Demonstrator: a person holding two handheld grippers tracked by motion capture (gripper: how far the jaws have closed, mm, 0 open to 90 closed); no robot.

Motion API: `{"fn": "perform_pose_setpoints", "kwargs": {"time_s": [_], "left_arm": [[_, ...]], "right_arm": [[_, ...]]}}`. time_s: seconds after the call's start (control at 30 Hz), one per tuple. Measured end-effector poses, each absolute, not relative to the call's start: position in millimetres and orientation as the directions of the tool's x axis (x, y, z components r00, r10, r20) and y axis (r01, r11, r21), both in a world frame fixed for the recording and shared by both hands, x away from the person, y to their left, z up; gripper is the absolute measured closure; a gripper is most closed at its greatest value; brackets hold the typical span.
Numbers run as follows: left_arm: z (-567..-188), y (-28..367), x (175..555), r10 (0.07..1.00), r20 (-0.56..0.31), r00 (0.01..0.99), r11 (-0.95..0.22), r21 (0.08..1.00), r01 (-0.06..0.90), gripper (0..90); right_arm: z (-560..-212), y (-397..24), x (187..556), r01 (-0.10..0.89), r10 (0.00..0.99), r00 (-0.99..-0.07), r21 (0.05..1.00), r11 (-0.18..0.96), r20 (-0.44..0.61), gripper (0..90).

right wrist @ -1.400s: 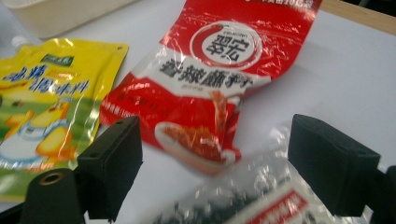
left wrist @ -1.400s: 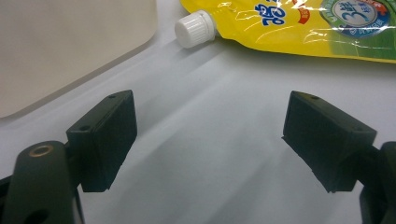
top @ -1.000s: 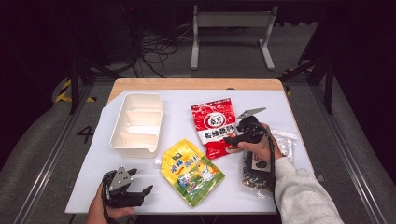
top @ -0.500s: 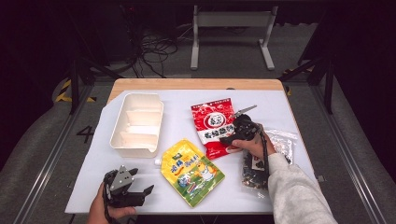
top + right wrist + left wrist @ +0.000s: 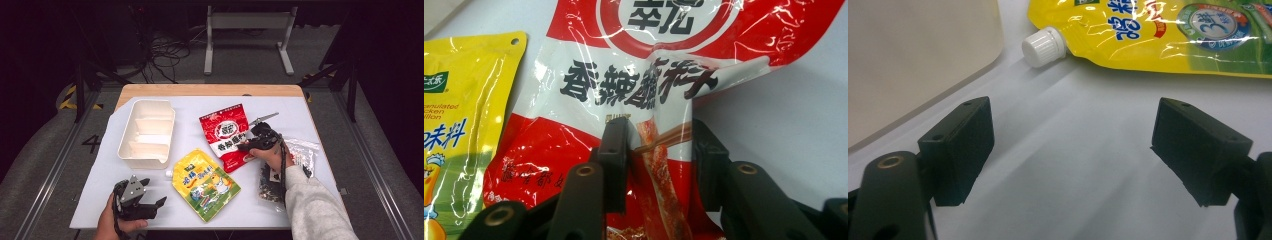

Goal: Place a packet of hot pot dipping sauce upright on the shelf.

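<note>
The right gripper point(image 5: 656, 150) has just been closing its jaws, and they now pinch a raised fold of the red pouch point(image 5: 227, 134), which lies at the middle of the white surface point(image 5: 310, 115) beside the yellow spouted pouch point(image 5: 206, 184); the fold seems to be squeezed tight, though glare blurs the contact. The left gripper point(image 5: 1073, 145) rests near the front left edge, jaws spread wide with nothing between them, just short of the yellow pouch's white cap point(image 5: 1044, 46) and the white tray point(image 5: 147, 132).
</note>
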State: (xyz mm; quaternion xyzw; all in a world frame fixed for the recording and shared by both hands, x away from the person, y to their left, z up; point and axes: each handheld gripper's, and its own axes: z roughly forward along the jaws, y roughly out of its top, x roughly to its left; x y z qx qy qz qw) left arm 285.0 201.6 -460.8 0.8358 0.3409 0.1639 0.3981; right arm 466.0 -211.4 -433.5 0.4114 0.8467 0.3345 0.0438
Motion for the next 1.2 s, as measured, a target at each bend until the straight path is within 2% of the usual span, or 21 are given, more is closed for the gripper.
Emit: {"fn": "perform_pose_setpoints", "kwargs": {"time_s": [0.17,0.43,0.63,0.97,1.1,1.2], "left_arm": [[-458.0,201.9,285.7,0.699,-0.005,0.715,-0.444,0.781,0.44,18.5],[-447.5,199.3,285.3,0.689,-0.026,0.724,-0.418,0.802,0.426,18.3],[-428.4,189.2,291.7,0.661,-0.041,0.749,-0.394,0.831,0.393,18.4],[-394.2,139.0,327.2,0.608,-0.045,0.793,-0.374,0.865,0.335,17.3],[-387.1,118.7,348.2,0.589,-0.097,0.802,-0.344,0.868,0.357,17.5],[-384.7,104.5,362.2,0.587,-0.096,0.804,-0.353,0.863,0.361,17.6]], "right_arm": [[-431.7,-211.4,459.9,0.643,0.718,-0.673,0.62,0.449,0.178,69.8],[-425.5,-215.5,446.9,0.604,0.708,-0.686,0.675,0.423,0.17,71.0],[-411.5,-224.6,428.7,0.533,0.695,-0.706,0.749,0.394,0.137,71.3],[-399.0,-230.5,403.7,0.441,0.674,-0.729,0.835,0.328,0.121,71.4],[-398.9,-227.6,398.6,0.424,0.673,-0.731,0.848,0.32,0.112,71.4],[-398.5,-222.2,391.1,0.387,0.661,-0.745,0.866,0.315,0.093,71.4]]}}
